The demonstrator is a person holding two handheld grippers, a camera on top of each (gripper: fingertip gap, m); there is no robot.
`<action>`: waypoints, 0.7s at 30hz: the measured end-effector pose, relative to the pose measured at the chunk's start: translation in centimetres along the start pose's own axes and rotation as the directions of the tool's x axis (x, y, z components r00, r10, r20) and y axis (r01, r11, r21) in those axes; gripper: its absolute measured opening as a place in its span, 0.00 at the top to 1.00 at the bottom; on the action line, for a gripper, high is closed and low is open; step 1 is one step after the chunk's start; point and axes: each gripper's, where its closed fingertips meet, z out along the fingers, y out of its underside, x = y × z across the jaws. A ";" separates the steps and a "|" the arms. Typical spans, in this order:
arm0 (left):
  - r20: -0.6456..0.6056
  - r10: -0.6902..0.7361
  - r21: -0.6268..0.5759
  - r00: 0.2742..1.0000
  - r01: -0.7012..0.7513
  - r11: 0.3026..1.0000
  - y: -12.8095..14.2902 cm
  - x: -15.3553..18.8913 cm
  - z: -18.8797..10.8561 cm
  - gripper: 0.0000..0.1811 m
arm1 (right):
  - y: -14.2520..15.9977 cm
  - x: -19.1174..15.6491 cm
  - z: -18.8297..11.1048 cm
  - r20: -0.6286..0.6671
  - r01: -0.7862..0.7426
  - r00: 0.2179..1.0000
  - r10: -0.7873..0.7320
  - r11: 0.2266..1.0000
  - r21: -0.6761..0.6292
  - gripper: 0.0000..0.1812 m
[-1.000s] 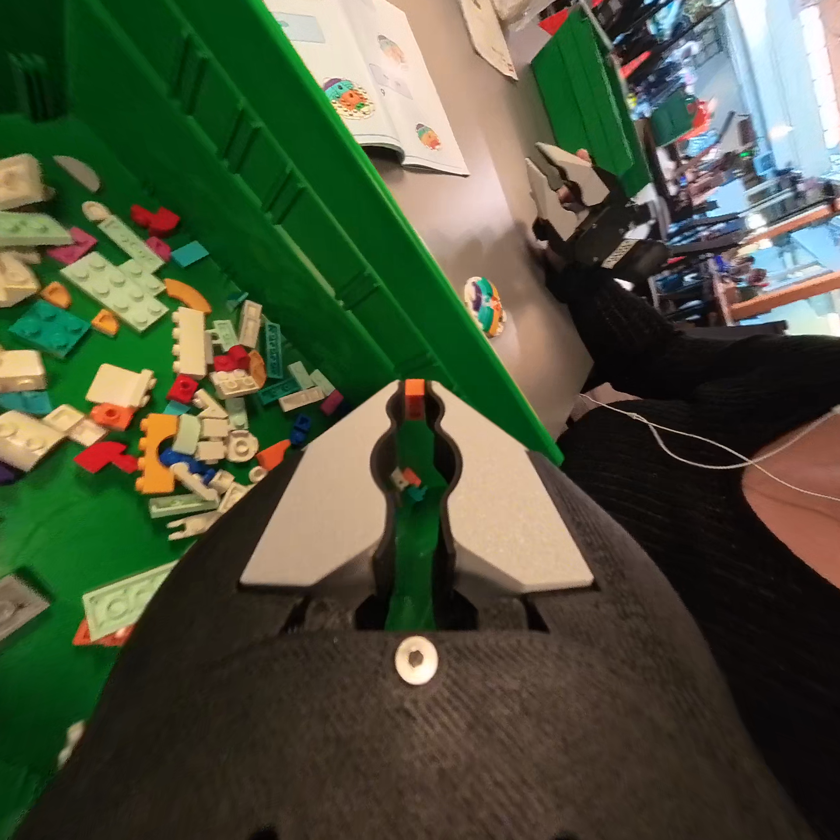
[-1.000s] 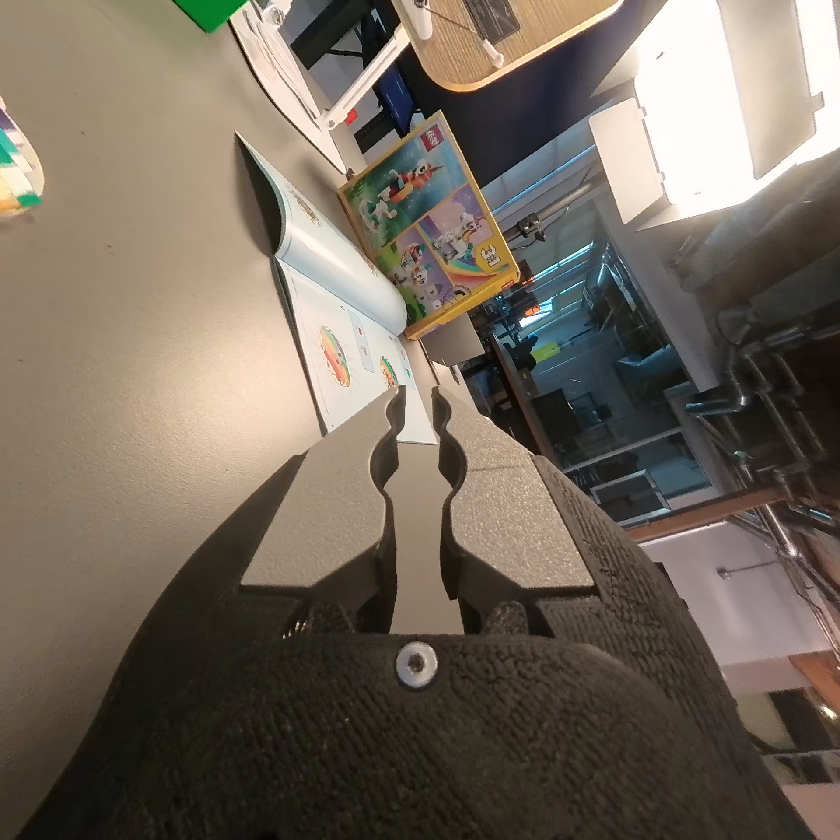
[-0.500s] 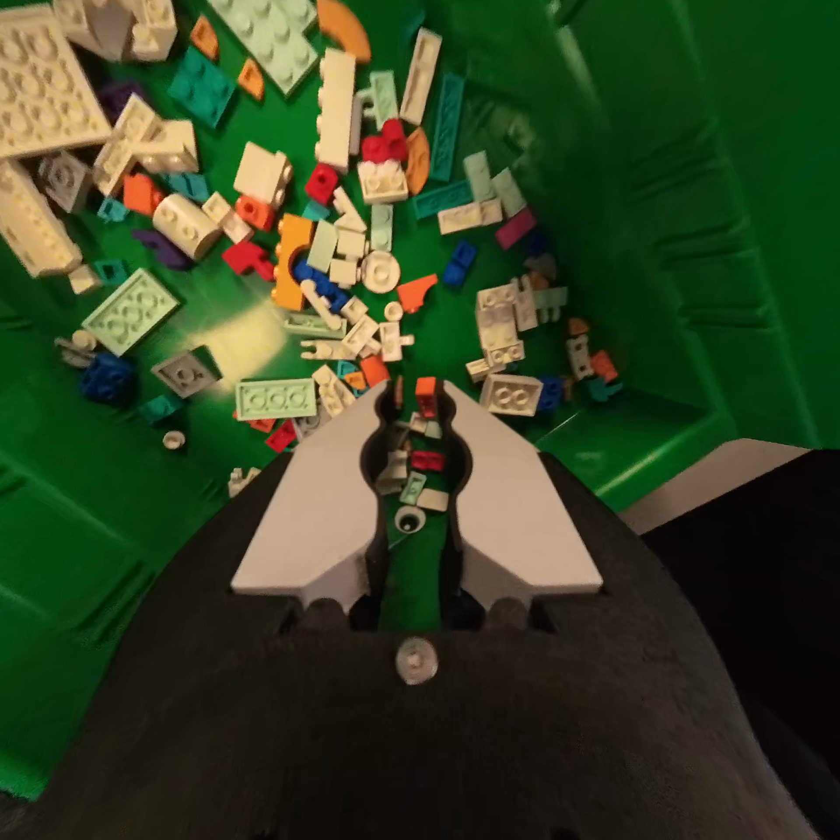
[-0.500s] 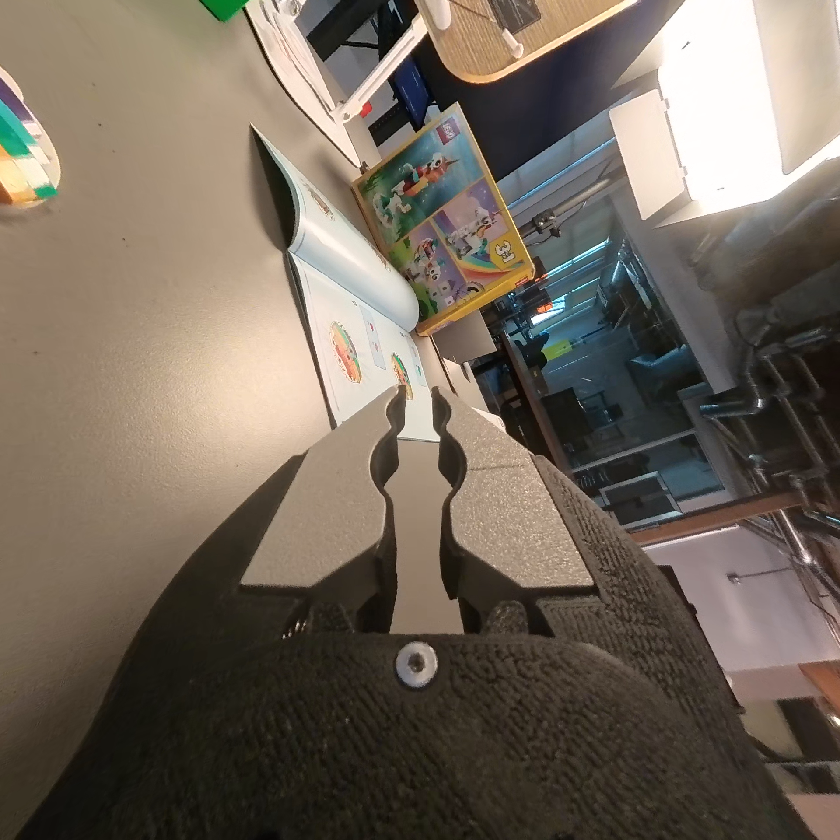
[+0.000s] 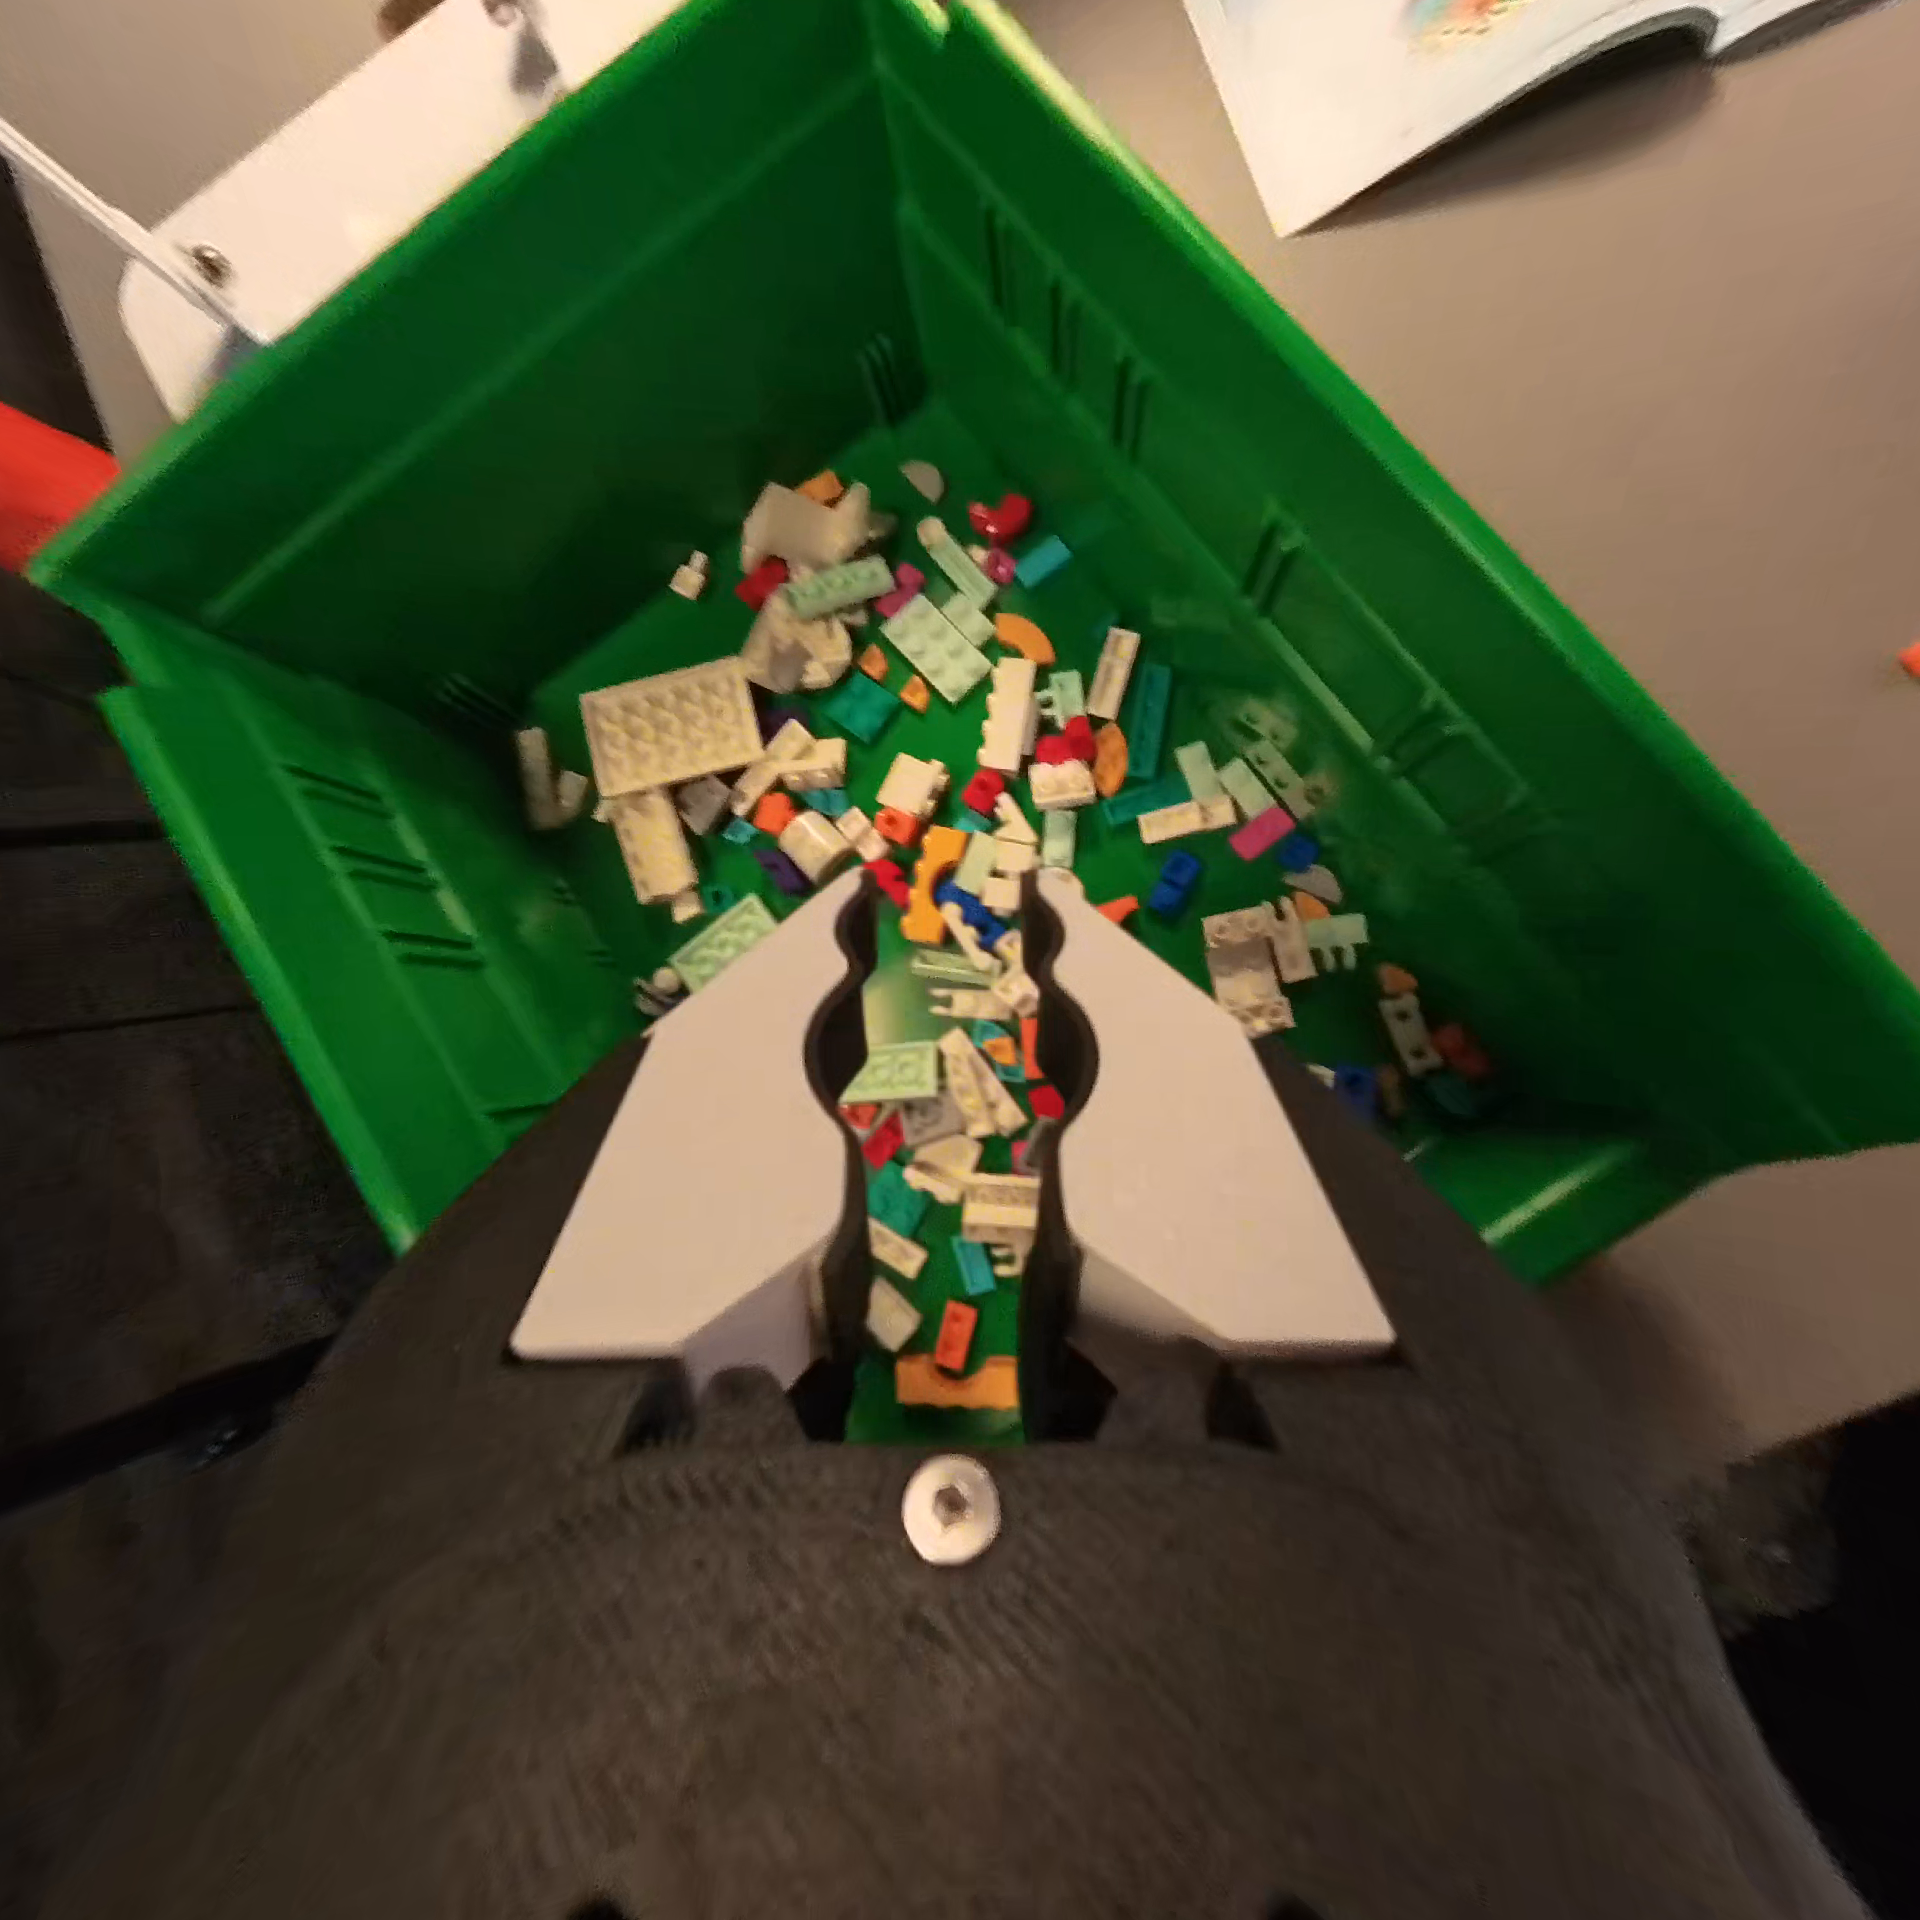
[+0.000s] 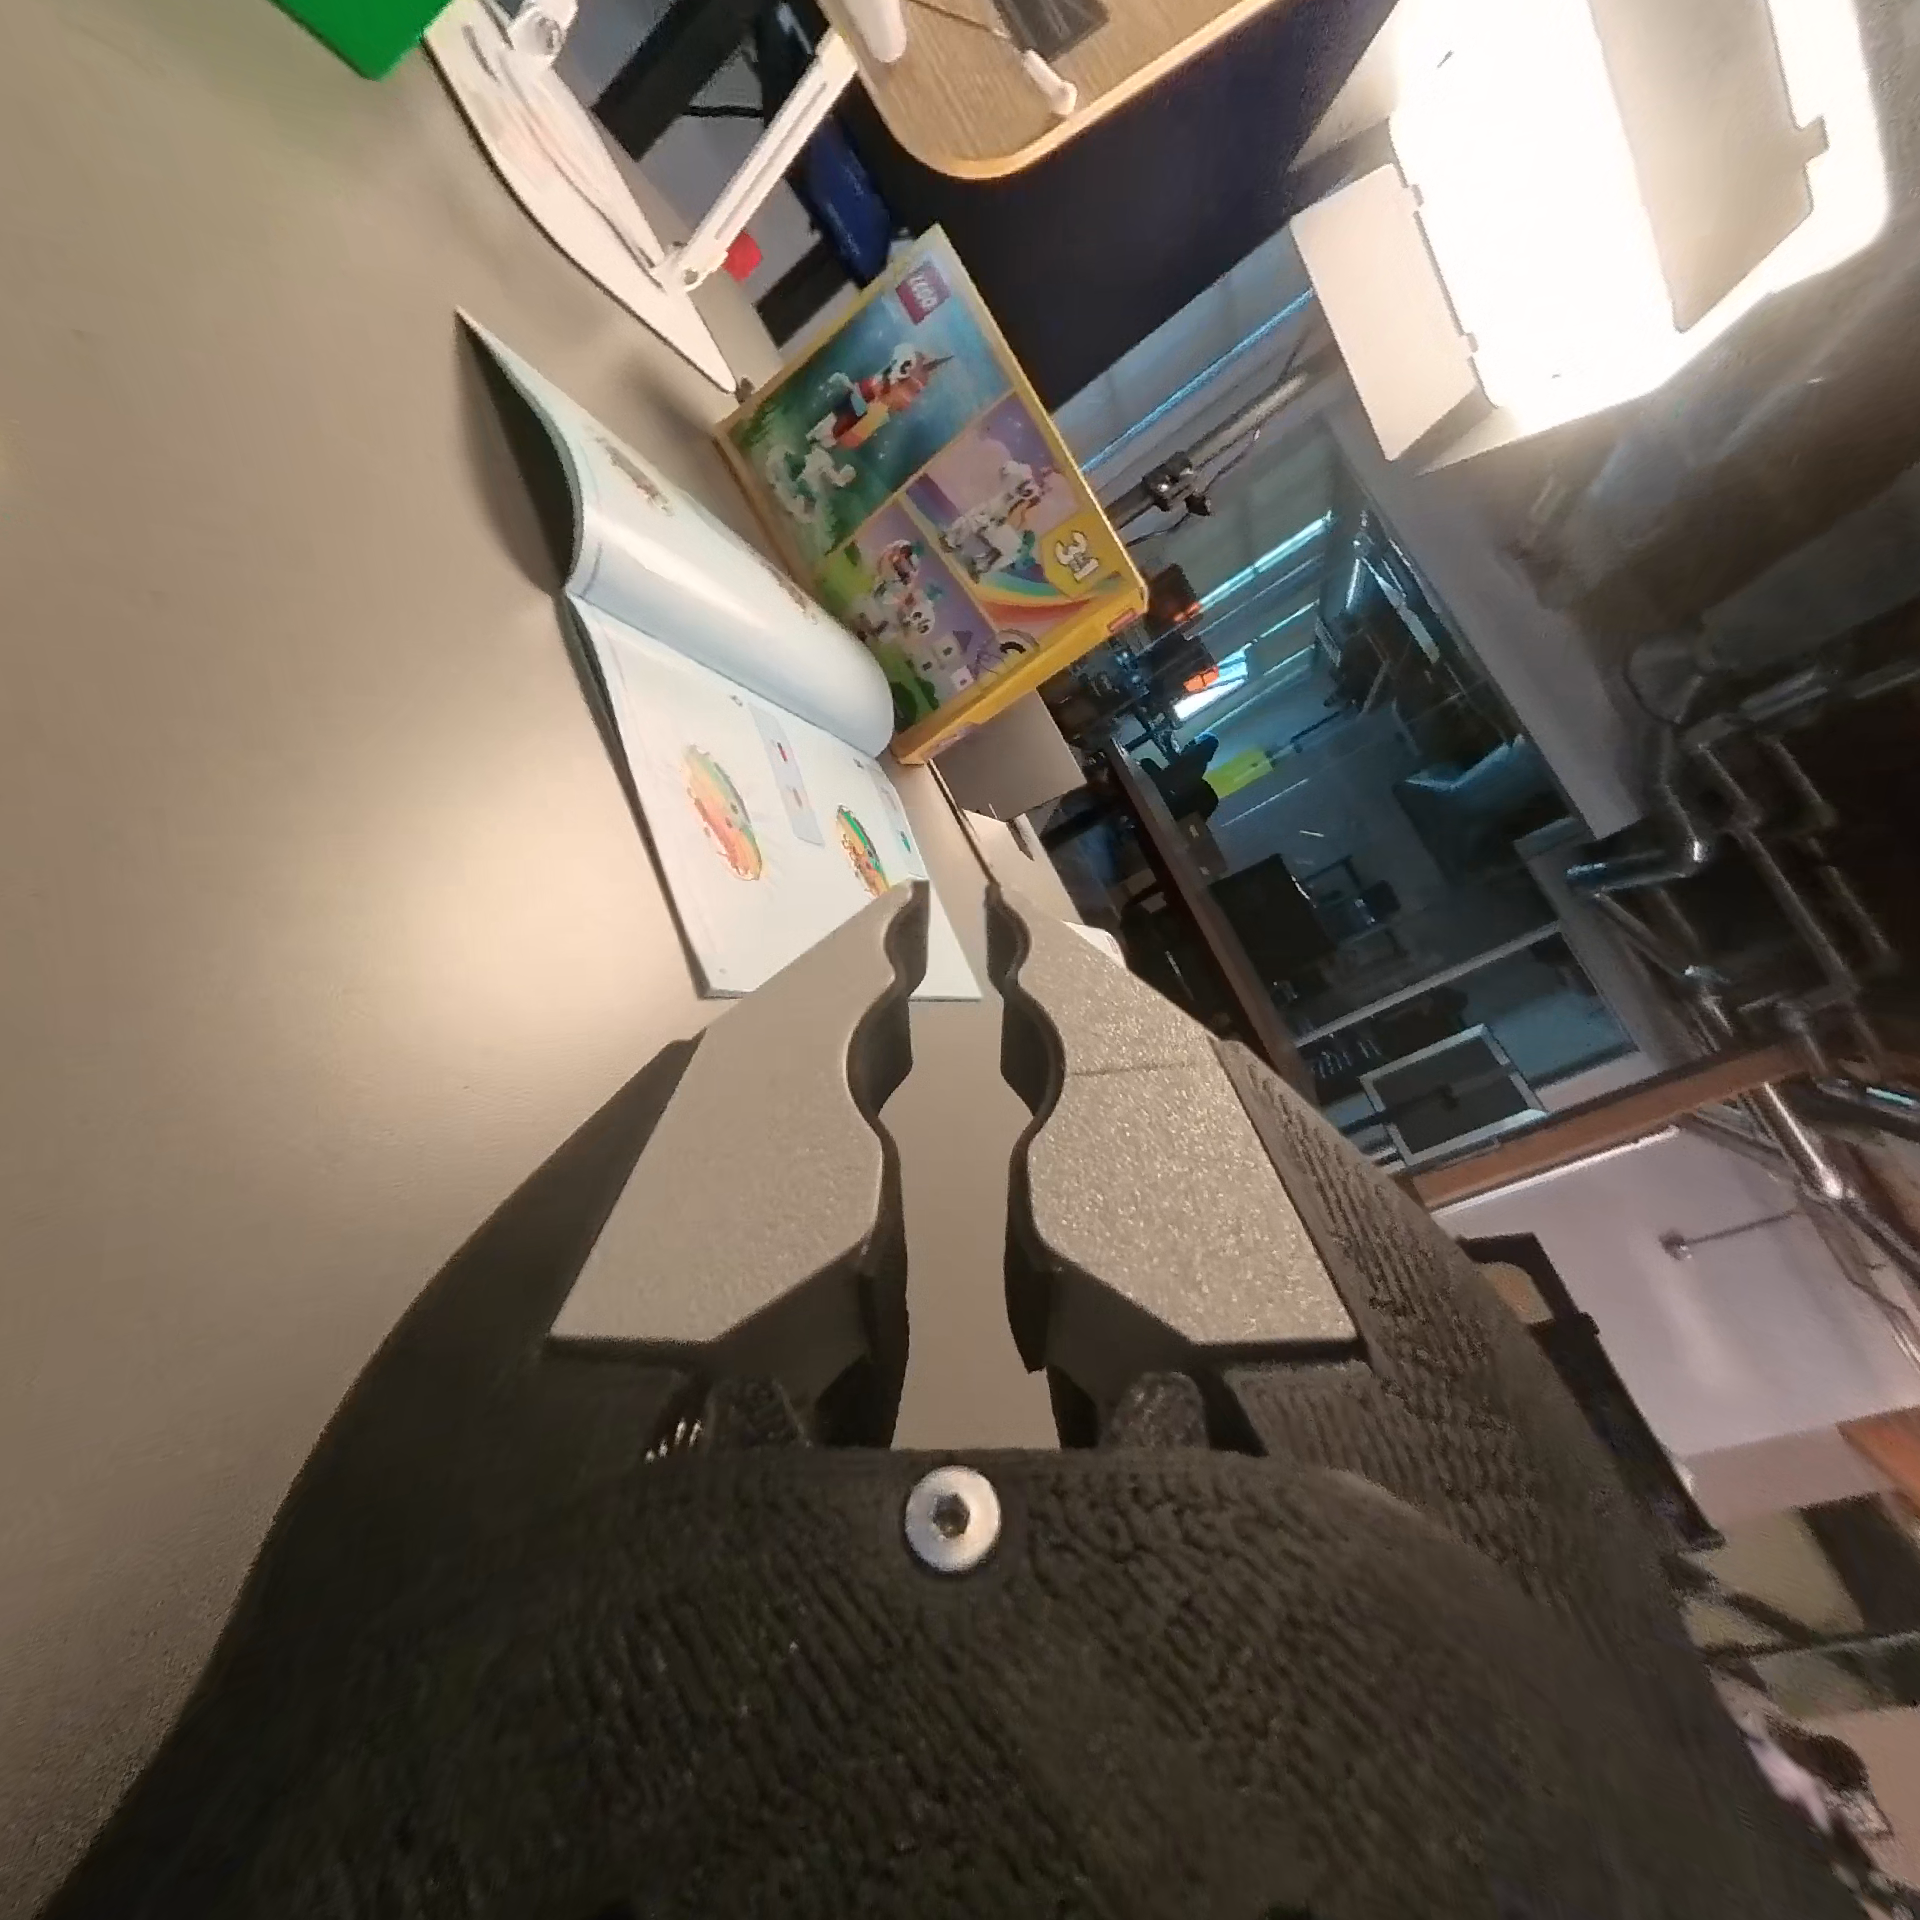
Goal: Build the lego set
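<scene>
Dozens of loose lego pieces lie scattered over the floor of a deep green bin, thickest toward the middle and thinning out along the wall on the right of the left wrist view. Among them are a large white studded plate, a pale green plate, an orange arch brick and a small blue brick; most of the rest are white, teal, red or orange, and the view is a little blurred.

Above the pile, looking down into the bin, is the left gripper. Its two grey fingers stand apart with nothing between them, and pieces on the bin floor show through the gap.

The bin sits on a grey desk. Beyond its far right corner the edge of an open instruction booklet shows, and a tiny orange piece lies on the desk at the right border of that view.

Well away from the bin, the right gripper lies low along the desk, tilted on its side. Its fingers are slightly apart and hold nothing. Just ahead of its tips lies the open booklet, and behind that a yellow-edged lego box stands upright.
</scene>
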 end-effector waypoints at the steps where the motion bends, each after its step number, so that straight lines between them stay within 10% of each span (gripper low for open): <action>1: 0.012 0.004 -0.008 1.000 -0.004 1.000 -0.2 -0.5 0.2 0.85 | 0.0 0.1 0.0 -0.002 -0.011 1.000 0.011 1.000 0.004 0.95; 21: -0.019 -0.234 -0.479 0.972 0.197 0.855 -0.6 -7.8 10.1 0.69 | -1.4 -0.2 -0.6 0.039 -0.061 0.998 0.058 0.994 0.089 0.95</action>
